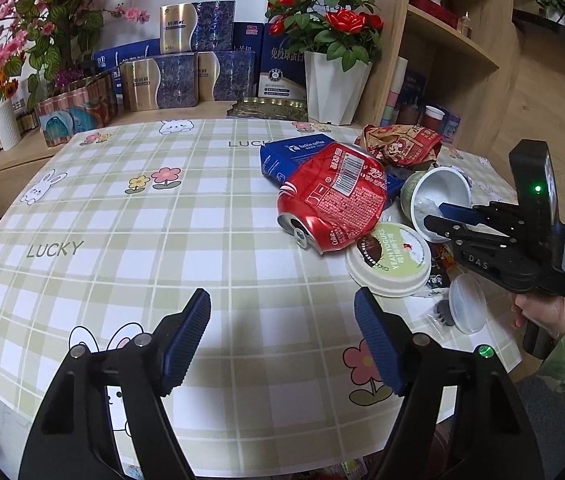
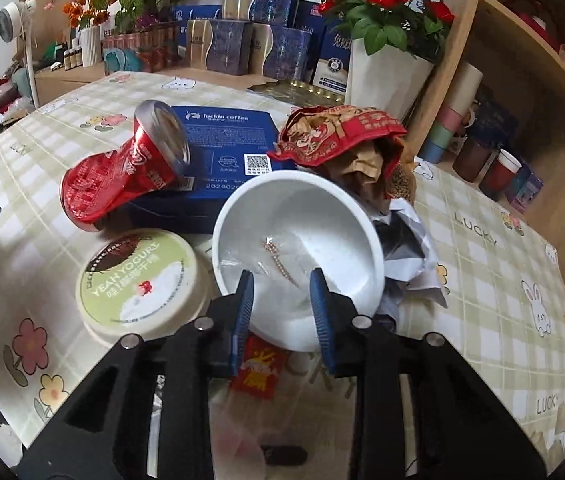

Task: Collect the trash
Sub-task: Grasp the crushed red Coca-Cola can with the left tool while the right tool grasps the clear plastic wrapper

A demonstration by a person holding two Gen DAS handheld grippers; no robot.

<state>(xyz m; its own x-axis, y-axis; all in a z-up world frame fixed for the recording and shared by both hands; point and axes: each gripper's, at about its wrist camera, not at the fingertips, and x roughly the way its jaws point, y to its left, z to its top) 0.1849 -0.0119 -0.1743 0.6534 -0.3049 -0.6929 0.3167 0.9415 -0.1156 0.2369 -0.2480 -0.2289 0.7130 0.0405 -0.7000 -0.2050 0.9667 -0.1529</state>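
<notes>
Right gripper (image 2: 282, 300) pinches white cup (image 2: 298, 240) rim; left gripper (image 1: 282, 340) gapes; lid (image 2: 138, 280) reads "YEAH YOGURT"

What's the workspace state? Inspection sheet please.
Surface: checked tablecloth, flat.
Job's things: crushed red can, blue coffee box, yogurt tub, white cup, red wrapper, piled together.
Clutter: clear lid, red packet by the pile.
Grippers: left claw open, empty, over bare cloth; right claw at white cup's rim, grip unclear.
Cables: nothing seen.
Surroundings: gift boxes, rose pot, wooden shelf.
</notes>
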